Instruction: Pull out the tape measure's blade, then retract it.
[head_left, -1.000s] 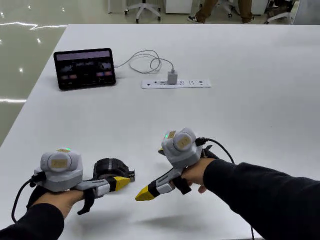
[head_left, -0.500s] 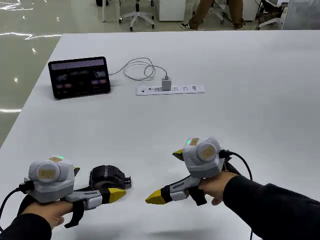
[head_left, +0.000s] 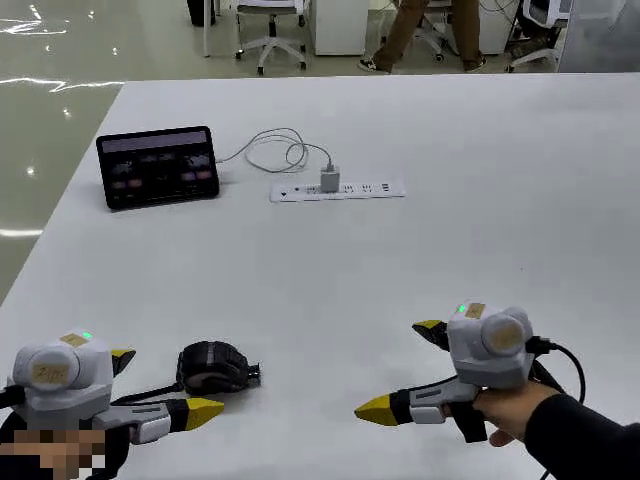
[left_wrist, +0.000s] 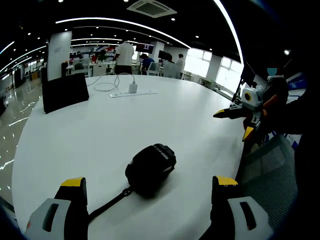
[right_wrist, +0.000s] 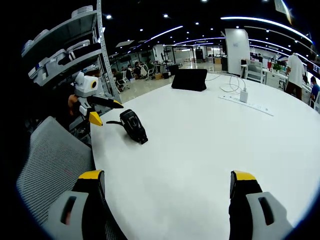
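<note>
A black tape measure (head_left: 213, 366) lies on the white table (head_left: 420, 240) near the front left, its blade drawn in. A dark strap runs from it toward my left gripper (head_left: 165, 382), which stands open just left of it, touching nothing. The left gripper view has the tape measure (left_wrist: 151, 168) ahead, between and beyond the open left gripper (left_wrist: 150, 181). My right gripper (head_left: 400, 368) is open and holds nothing, well to the right of the tape measure. Seen along the right gripper (right_wrist: 167, 175), the tape measure (right_wrist: 132, 125) lies far off, beside the left gripper (right_wrist: 100, 111).
A dark tablet (head_left: 157, 165) stands at the back left. A white power strip (head_left: 338, 189) with a charger and a coiled cable lies mid-table. The table's left edge (head_left: 50, 240) drops to a shiny floor. Office chairs and people are beyond the far edge.
The left gripper has drawn back to the lower left, away from the tape measure. The right gripper has moved off to the right. The tape measure lies where it was.
</note>
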